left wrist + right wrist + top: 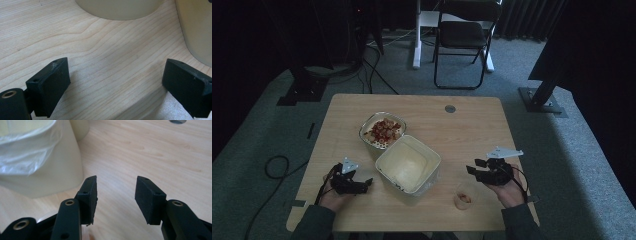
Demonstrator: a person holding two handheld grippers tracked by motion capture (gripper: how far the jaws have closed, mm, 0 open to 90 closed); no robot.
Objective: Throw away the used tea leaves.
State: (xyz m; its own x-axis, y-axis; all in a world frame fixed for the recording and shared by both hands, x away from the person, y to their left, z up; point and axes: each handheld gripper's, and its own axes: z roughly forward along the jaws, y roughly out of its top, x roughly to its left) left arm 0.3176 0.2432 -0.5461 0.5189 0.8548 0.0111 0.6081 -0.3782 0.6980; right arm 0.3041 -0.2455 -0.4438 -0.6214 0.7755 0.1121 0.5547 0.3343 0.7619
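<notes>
A dim room with dark curtains and grey carpet surrounds a light wooden table [462,125], and a folding chair [464,35] stands well behind it.

Nearest the person, both hands rest at the table's front edge. The left gripper [362,185] lies low just beside the near left corner of a large cream bin [408,164]; its own view shows the jaws wide apart over bare wood, with nothing between them. The right gripper [477,169] sits on the other side, well apart from the bin, and its jaws also stand apart and empty in its own view. Just in front of the right hand [509,192] is a small clear cup [463,196] with something pale and reddish inside.

In the middle, the bin is lined with a thin plastic bag [27,150] and looks empty. Touching its far left corner is a round bowl [382,131] heaped with red and pale pieces of food.

As a judgement, the work seems barely begun: the bowl is full, the bin holds nothing, and neither gripper grips anything. The likely remaining steps are grasping the bowl or cup and emptying it.

What the food is cannot be made out in the dim light. The cup's contents are blurred. The person's forearms are cut off at the bottom edge, and 1 small round disc [450,108] near the table's far edge is too small to identify.
</notes>
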